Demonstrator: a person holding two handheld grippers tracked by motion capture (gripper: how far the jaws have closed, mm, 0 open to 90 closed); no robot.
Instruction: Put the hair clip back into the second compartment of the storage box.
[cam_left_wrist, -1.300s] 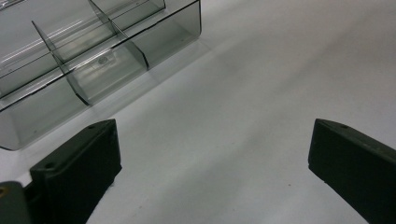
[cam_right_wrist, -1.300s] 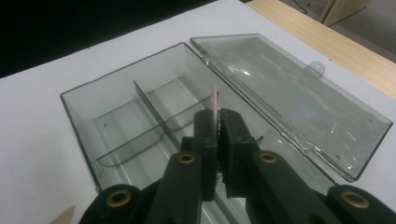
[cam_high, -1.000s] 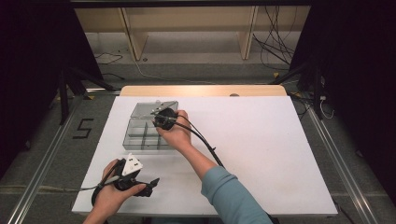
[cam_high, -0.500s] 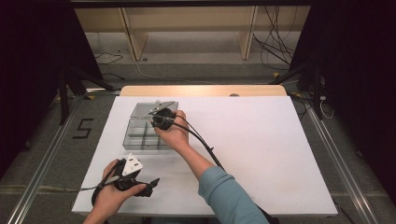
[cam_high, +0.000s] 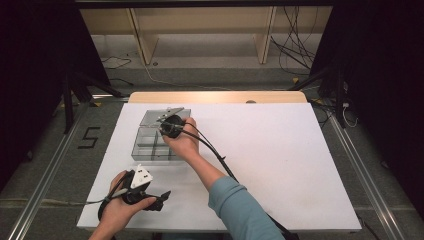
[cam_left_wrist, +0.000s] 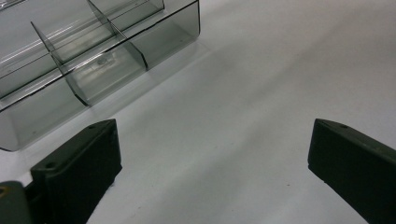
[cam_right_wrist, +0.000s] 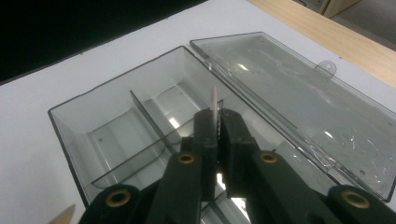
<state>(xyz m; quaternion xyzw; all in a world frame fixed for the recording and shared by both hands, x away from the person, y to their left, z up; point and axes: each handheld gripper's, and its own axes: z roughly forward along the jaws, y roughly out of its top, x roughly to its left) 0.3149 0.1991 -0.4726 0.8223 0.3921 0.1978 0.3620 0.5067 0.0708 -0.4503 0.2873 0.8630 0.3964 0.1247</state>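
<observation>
A clear smoky plastic box (cam_high: 150, 145) with dividers sits on the white table, its lid (cam_high: 162, 114) laid open at the far side. My right gripper (cam_high: 171, 126) hovers over the box, shut on a thin white strip (cam_right_wrist: 213, 99) that stands upright between the jaws, above the middle compartments (cam_right_wrist: 140, 126) and next to the open lid (cam_right_wrist: 299, 88). My left gripper (cam_high: 161, 198) rests near the table's front left edge, open with nothing between its jaws. In the left gripper view, that left gripper (cam_left_wrist: 212, 163) points toward the box's (cam_left_wrist: 93, 65) near corner.
The white tabletop (cam_high: 280, 150) stretches wide to the right of the box. A wooden strip (cam_high: 215, 97) borders the far edge. Black cables (cam_high: 215, 150) trail from the right gripper along the person's forearm.
</observation>
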